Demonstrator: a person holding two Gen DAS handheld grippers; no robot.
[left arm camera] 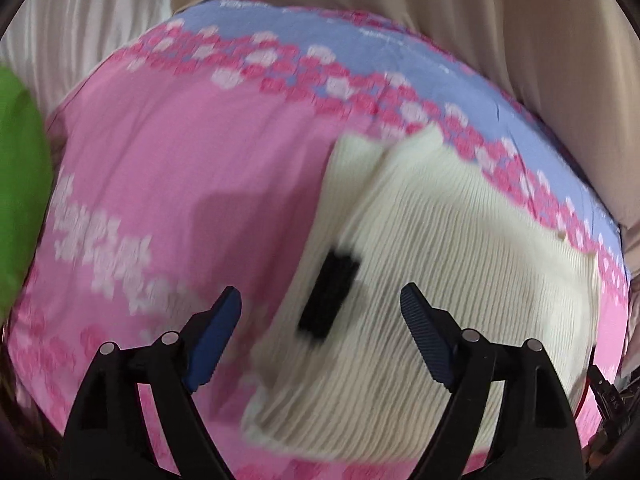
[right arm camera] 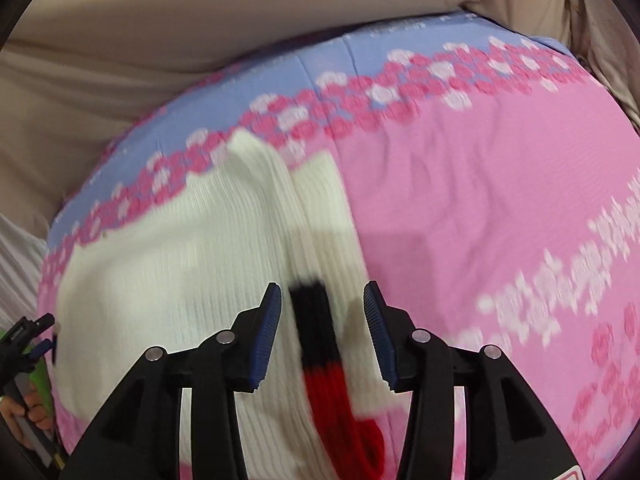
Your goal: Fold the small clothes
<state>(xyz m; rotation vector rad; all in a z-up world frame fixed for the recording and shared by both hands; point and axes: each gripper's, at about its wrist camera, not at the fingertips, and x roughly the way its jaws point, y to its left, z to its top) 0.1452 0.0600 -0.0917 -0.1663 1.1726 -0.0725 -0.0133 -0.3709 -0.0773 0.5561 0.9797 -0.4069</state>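
Here the cream ribbed knit garment (left arm camera: 440,280) lies doubled on the pink floral sheet (left arm camera: 180,160) just ahead of both tools, left tool (left arm camera: 320,308) spread wide, right tool (right arm camera: 322,304) half spread, neither gripping; one fold appears done, further folds likely remain.

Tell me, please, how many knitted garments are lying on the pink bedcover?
1: a cream ribbed knit with black and red patches, lying on the pink bedcover near its blue flowered border. Folds may hide another piece.
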